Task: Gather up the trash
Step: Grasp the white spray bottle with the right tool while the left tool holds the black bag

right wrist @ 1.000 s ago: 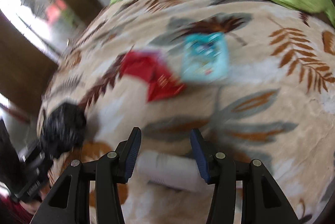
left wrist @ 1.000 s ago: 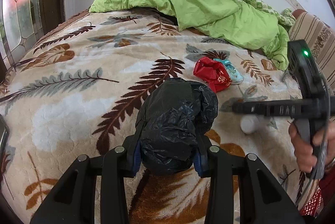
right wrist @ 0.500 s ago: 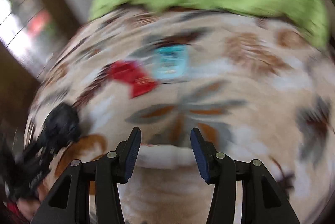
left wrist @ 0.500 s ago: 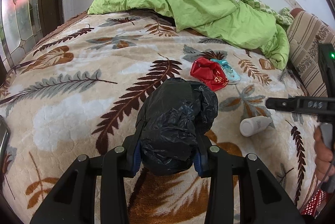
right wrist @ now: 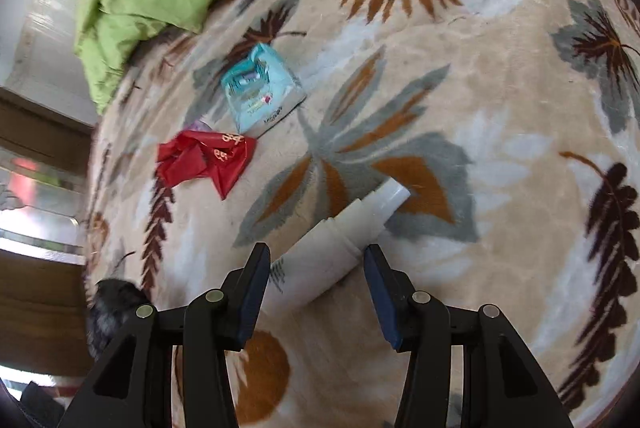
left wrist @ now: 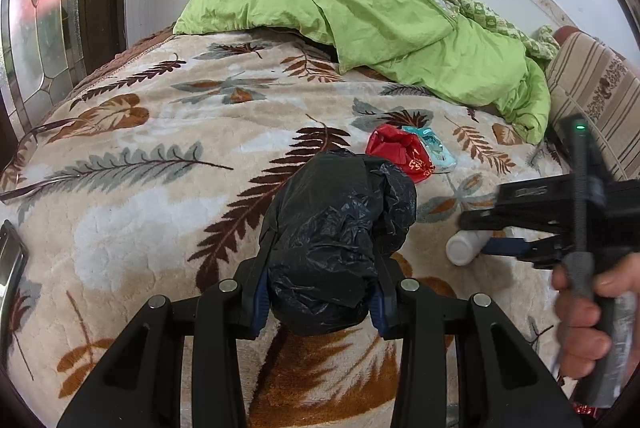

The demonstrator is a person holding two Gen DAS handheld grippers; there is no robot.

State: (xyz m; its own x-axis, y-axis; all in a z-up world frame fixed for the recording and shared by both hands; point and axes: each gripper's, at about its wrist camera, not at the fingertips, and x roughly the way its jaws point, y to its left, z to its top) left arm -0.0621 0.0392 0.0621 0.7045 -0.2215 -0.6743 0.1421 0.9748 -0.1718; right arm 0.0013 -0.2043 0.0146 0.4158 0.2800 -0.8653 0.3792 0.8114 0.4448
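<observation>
Left gripper (left wrist: 318, 302): jaws pinching a crumpled black bag (left wrist: 336, 240). The bag bulges up and forward past the blue pads and is held above the blanket (left wrist: 132, 188).

Right gripper (right wrist: 316, 292): jaws spread, nothing pressed between them. A white bottle (right wrist: 340, 244) lies on the blanket in the gap, slanting from near the left pad up and away to the right, cap end farthest from the gripper. Pads stand clear of it on both sides. From the left wrist view the same bottle (left wrist: 466, 246) sits to the right of the bag, its near end sticking out from under the right gripper (left wrist: 504, 248), which comes in from the right with a hand (left wrist: 588, 316) on its grip.

Other trash ahead of the right gripper, up and to the left: a red wrapper (right wrist: 204, 160), crumpled, and just beyond it a teal packet (right wrist: 260, 92), lying flat; the two are close, corners nearly meeting. Seen from the left gripper they lie ahead and slightly right, past the bag: wrapper (left wrist: 400, 154) nearer, packet (left wrist: 434, 148) right behind it.

Far end of the bed: a green quilt (left wrist: 360, 8) heaped against the wall. Striped cushion (left wrist: 592, 84) at the far right.
</observation>
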